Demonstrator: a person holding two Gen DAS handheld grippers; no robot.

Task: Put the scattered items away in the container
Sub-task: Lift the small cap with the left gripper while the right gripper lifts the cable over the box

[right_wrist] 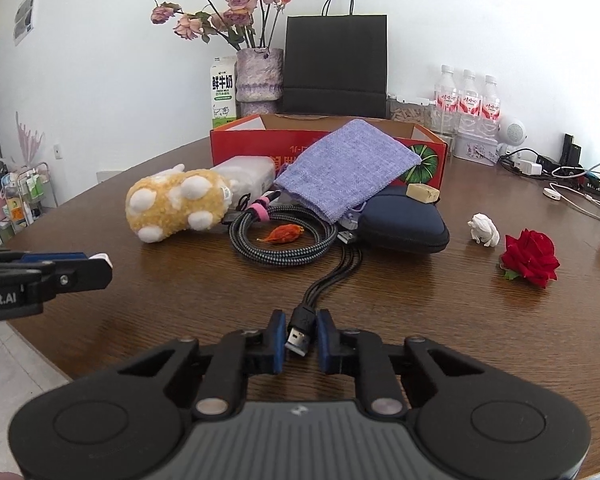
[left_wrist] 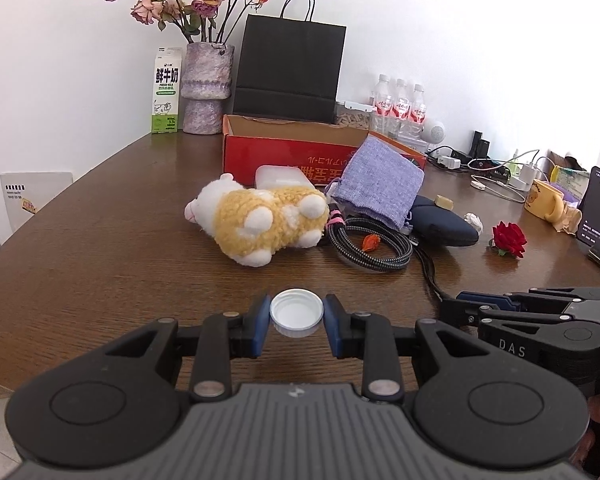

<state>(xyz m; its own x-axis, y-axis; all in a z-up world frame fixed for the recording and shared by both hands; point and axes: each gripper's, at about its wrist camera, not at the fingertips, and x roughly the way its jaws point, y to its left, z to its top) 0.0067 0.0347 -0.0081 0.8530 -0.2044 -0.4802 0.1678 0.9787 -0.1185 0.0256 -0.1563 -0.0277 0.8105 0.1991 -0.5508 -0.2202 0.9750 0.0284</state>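
Your left gripper jaws clamped on white bottle cap, your right gripper jaws flanking USB plug, grip unclear, red box beyond on desk.

Glossy wood table; fluffy plush toy; woven cloth pouch.

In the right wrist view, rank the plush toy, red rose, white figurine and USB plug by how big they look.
1. plush toy
2. red rose
3-4. white figurine and USB plug: they look alike, and the plug is much nearer the camera, so no ranking.
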